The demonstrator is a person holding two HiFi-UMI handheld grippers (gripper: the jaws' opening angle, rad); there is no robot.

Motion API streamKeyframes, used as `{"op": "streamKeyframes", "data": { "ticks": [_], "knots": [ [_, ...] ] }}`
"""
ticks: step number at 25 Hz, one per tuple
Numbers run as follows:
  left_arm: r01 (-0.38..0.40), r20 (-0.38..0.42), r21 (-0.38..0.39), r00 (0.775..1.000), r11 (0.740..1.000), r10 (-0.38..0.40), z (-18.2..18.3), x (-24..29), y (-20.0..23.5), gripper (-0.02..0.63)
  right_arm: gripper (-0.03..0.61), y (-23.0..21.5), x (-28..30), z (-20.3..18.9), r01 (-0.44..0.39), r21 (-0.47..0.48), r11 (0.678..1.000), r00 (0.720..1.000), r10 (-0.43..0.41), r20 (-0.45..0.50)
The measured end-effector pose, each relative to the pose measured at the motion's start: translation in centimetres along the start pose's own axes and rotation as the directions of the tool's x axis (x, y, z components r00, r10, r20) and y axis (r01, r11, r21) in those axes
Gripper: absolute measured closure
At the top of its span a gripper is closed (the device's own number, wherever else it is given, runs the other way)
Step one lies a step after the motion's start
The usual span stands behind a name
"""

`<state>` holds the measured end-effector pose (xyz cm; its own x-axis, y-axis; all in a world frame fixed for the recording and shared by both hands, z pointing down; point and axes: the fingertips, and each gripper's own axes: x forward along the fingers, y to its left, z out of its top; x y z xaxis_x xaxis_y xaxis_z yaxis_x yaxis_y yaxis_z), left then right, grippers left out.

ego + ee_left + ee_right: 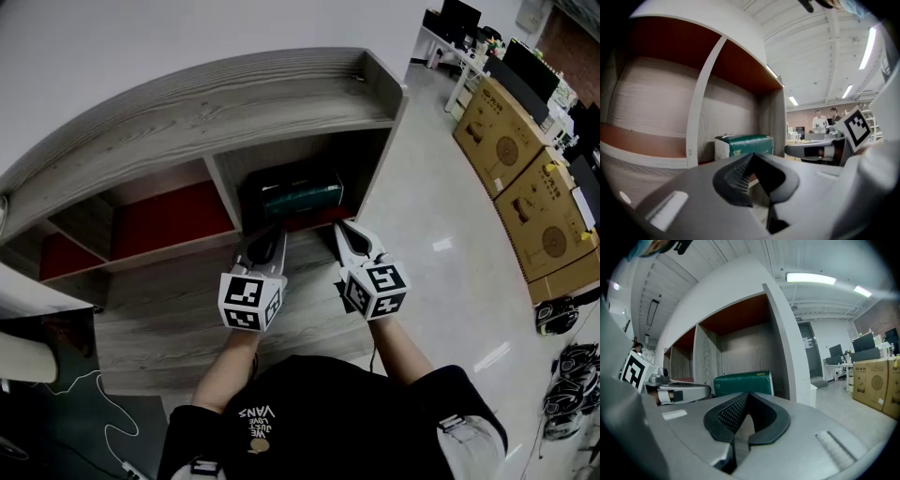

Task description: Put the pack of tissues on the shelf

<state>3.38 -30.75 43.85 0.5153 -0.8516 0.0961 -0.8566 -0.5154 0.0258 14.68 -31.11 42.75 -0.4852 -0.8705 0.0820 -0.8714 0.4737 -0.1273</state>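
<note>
The green pack of tissues [302, 195] lies inside the right-hand compartment of the grey wooden shelf [225, 112], on its red floor. It shows green and white past my left jaws [743, 145] and green past my right jaws [743, 382]. My left gripper [267, 241] and right gripper [345, 234] are both shut and hold nothing. They hover side by side just in front of that compartment, over the shelf's lower wooden board [187, 309], apart from the pack.
A wooden divider [225, 192] separates the pack's compartment from the red-floored one to the left. Cardboard boxes [525, 178] line the floor at the right, with desks and monitors behind. A white cable [94, 398] trails on the floor at lower left. Two people stand far off in the left gripper view.
</note>
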Motion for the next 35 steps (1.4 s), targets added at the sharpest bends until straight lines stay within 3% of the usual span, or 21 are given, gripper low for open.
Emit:
{"op": "streamKeyframes", "data": {
  "ticks": [14,35],
  "knots": [
    [0.117,0.056,-0.01,0.992,0.993,-0.116,0.8,-2.9,-0.8,0.561,0.574,3.0,-3.1,0.1,0.072,0.011,0.997,0.997,-0.073,0.032],
    [0.26,0.041,0.002,0.965,0.966,-0.26,-1.7,-9.6,-1.0,0.561,0.574,7.6,-7.4,-2.0,0.187,0.037,0.982,0.98,-0.189,0.055]
  ]
}}
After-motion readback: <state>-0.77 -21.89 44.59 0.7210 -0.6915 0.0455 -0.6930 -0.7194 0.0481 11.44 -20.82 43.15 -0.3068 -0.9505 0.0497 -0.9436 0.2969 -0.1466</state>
